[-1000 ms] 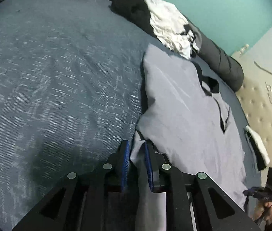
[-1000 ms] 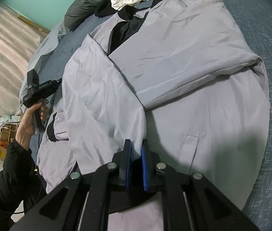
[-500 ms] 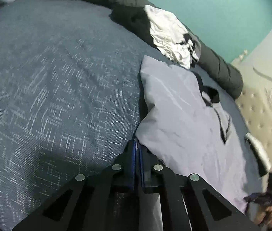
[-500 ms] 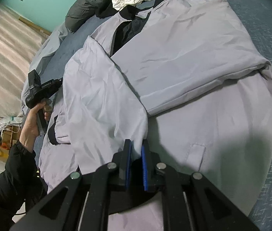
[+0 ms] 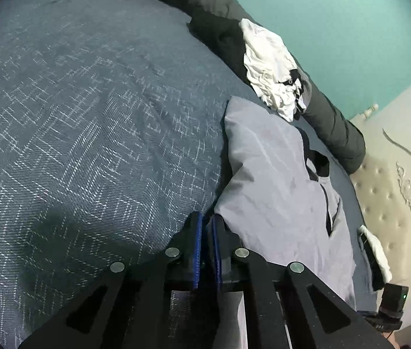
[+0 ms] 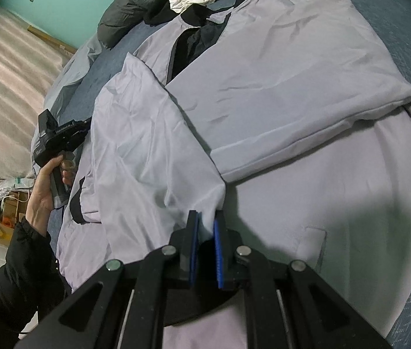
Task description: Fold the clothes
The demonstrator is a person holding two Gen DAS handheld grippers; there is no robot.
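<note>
A big light grey jacket (image 6: 307, 93) lies spread out on a bed with a dark blue cover (image 5: 89, 122). The jacket has black trim at the neck. One sleeve is folded across its front, and the other sleeve side is folded in too.

The right claw (image 6: 205, 226) points down at the jacket. Its two blue pads are close together, and a bit of the grey cloth from the folded sleeve is pinched between them.

The left claw (image 5: 206, 226) sits at the edge of the jacket, where the grey cloth meets the blue bed cover. Its blue pads are very near each other, with a thin edge of the cloth between them. The claw is opening a little right now.

At the far side of the bed lies a long dark grey blanket roll (image 5: 330, 119). A crumpled white cloth (image 5: 269, 67) rests on top of it, just past the jacket's collar.

In the right wrist view, a person's hand (image 6: 45, 186) in a black sleeve (image 6: 16, 261) holds a black handle with a small black box on top. That hand is beside the jacket's edge. The wall (image 5: 336, 23) behind the bed is teal green.
</note>
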